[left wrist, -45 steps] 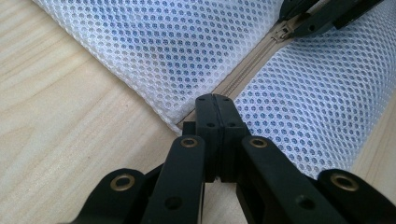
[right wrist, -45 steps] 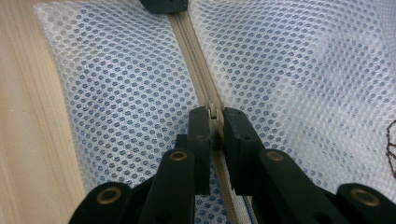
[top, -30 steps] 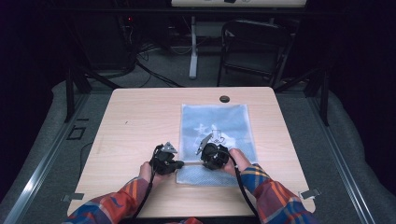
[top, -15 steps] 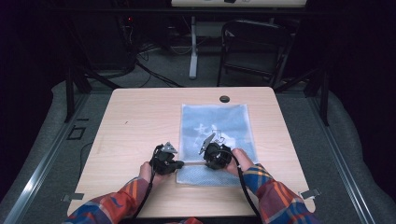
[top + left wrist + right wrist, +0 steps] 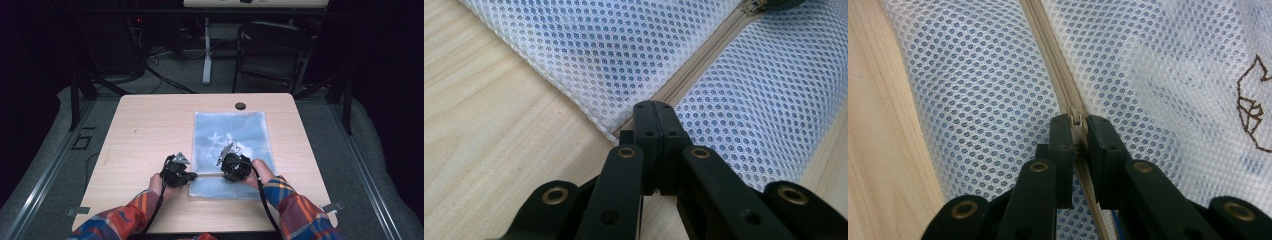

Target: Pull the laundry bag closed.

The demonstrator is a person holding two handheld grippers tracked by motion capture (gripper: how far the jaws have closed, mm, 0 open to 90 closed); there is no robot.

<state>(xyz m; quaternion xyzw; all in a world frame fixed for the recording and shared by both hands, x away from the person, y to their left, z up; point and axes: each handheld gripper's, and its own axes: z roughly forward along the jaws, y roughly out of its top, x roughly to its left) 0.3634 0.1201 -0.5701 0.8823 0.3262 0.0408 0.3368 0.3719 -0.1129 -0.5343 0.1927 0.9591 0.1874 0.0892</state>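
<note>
A white-blue mesh bag lies flat on the wooden table, with a beige zipper running across its near end. My left gripper is shut on the bag's left edge, right where the zipper ends; in the left gripper view its jaws are pressed together over the mesh. My right gripper sits a short way to the right on the same zipper line, shut on the zipper pull. A brown printed logo shows on the bag.
A dark round grommet sits in the table's far edge. Beyond the table are a black chair and cables on the floor. Bare wood lies to the left of the bag and along the near edge.
My right gripper has shifted slightly to the right along the zipper, away from the left gripper. The left gripper has stayed in place.
</note>
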